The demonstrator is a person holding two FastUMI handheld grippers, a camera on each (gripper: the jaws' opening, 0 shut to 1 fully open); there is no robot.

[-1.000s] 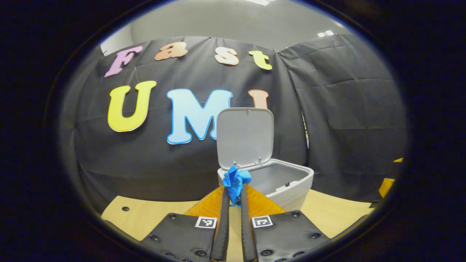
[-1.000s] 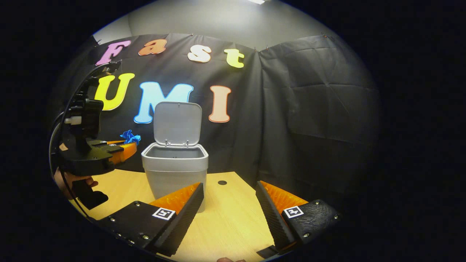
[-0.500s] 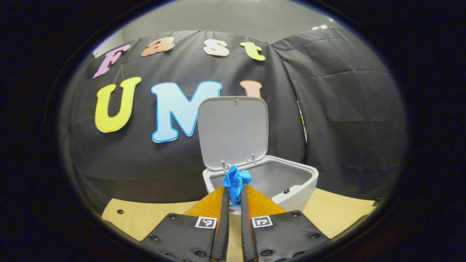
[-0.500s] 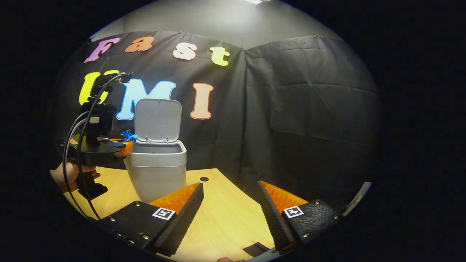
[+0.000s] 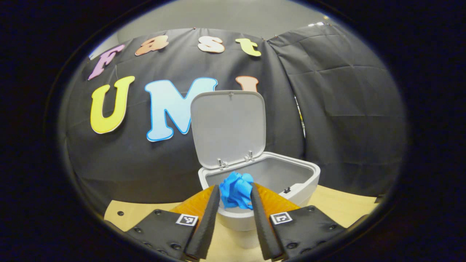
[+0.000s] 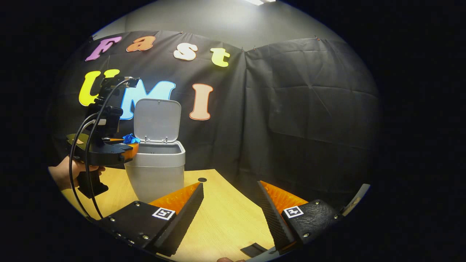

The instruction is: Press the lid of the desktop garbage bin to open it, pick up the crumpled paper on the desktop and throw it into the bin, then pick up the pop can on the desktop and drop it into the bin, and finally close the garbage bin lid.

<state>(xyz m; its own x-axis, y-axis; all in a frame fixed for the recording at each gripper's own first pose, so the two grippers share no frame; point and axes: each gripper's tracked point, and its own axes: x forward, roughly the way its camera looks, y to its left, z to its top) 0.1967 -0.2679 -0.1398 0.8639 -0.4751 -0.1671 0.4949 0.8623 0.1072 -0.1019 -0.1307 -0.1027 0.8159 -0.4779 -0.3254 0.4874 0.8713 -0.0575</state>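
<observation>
Crumpled paper (image 5: pixel 236 190) sits between the left hand-held gripper (image 5: pixel 235 198) fingers, parted a bit, over the open bin (image 5: pixel 291 171). Right hand-held gripper (image 6: pixel 230 202) gapes wide, holding nothing, bin at its 10 o'clock.

The bin (image 5: pixel 255 203) is a small grey plastic box with rounded corners, standing upright on the light wooden desk (image 6: pixel 222 218) close to the black cloth wall. Its lid (image 5: pixel 227 127) is flipped up, standing nearly vertical at the back edge on two small hinges, and the grey inside of the bin is open to view. The paper (image 5: pixel 236 189) is a bright blue crumpled wad (small beside the bin's mouth), sitting between the fingers of the left gripper (image 5: pixel 235 203) at the bin's near left rim; in the right gripper view the wad (image 6: pixel 130 138) shows at rim height beside the hinge corner.
</observation>
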